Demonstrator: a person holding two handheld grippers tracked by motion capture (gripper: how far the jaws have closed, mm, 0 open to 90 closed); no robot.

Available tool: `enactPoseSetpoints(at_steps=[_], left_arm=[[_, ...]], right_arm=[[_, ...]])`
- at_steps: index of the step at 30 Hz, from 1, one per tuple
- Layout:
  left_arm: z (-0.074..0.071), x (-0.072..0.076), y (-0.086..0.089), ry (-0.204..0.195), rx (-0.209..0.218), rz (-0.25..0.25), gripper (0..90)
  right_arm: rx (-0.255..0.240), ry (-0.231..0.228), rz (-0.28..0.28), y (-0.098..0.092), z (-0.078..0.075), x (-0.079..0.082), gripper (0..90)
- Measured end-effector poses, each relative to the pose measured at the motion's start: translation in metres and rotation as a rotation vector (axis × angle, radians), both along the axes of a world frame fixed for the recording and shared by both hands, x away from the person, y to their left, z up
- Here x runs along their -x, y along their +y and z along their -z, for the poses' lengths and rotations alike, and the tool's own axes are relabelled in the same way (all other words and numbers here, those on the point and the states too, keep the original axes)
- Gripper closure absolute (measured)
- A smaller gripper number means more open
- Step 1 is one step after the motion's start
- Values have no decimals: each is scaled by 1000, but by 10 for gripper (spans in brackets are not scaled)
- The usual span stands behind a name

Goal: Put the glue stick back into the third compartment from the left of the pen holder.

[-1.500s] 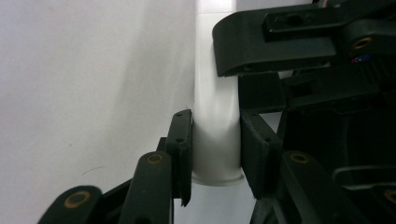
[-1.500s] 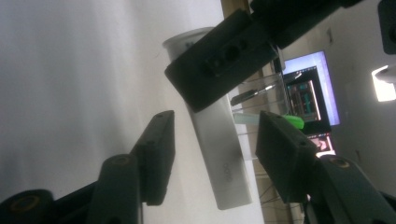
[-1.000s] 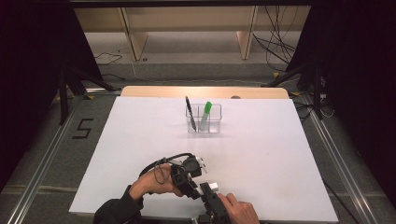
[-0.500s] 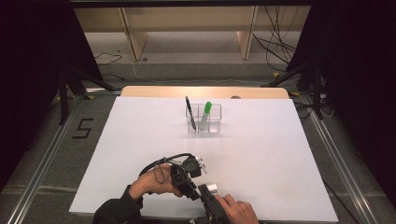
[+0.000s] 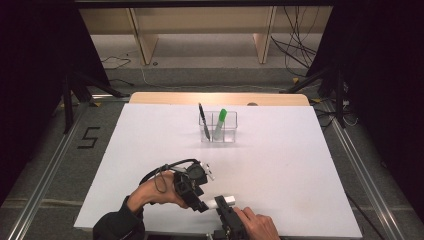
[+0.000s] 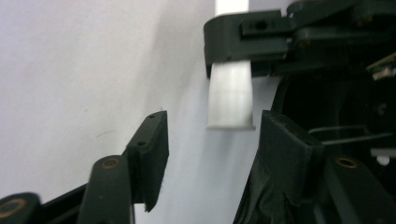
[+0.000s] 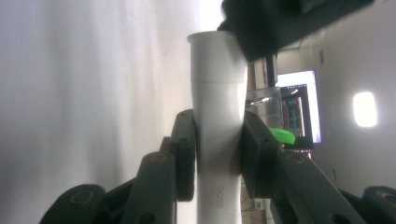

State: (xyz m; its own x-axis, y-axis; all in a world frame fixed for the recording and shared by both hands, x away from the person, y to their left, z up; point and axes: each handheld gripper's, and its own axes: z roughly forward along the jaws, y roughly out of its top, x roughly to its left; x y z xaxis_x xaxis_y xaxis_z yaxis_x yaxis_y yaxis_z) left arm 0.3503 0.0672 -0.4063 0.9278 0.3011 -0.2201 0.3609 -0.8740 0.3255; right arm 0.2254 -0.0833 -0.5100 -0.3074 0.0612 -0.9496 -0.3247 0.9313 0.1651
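Right hand-held gripper [image 7: 217, 149] clamps white tube [image 7: 218, 121]; left hand-held gripper [image 6: 210, 140] just opened.

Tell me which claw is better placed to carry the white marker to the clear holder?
Probably the right claw. Its jaws press on the white marker from both sides. The left claw has just opened, and its pads stand apart from the marker's end. The clear holder with two pens stands farther up the table.

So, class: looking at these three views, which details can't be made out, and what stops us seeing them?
- White tube: its top end, right gripper view, behind the left gripper.
- Right gripper: its body, high view, cut by the bottom edge.
- Clear holder: its compartments, high view, too small.
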Motion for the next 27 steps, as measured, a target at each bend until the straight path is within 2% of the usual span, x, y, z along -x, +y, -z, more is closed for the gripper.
enactPoseSetpoints(at_steps=[2,6,9,10,12,15,18,23,27], left_arm=[[-1,-1,5,-9,2,-9,388],[-5,-4,15,-24,22,-24,345],[-8,-9,26,-43,46,-27,309],[-8,-11,30,-46,53,-43,299],[-9,-16,38,-66,56,-75,277],[-10,-17,43,-81,60,-92,248],[-11,-19,46,-103,87,-105,225],[-7,-22,47,-153,116,-152,203],[-2,-24,54,-175,196,-225,196]], right_arm=[[7,0,2,-1,-1,0,702],[-24,5,8,-4,-2,-3,702],[-39,30,29,-7,-3,-4,702],[-41,30,21,-8,-3,-5,702],[-69,58,34,-9,-3,-6,702],[-103,94,43,-13,-6,-10,702],[-126,106,53,-17,-8,-13,702],[-218,165,85,-26,-14,-22,701],[-290,219,105,-36,-22,-30,701]])
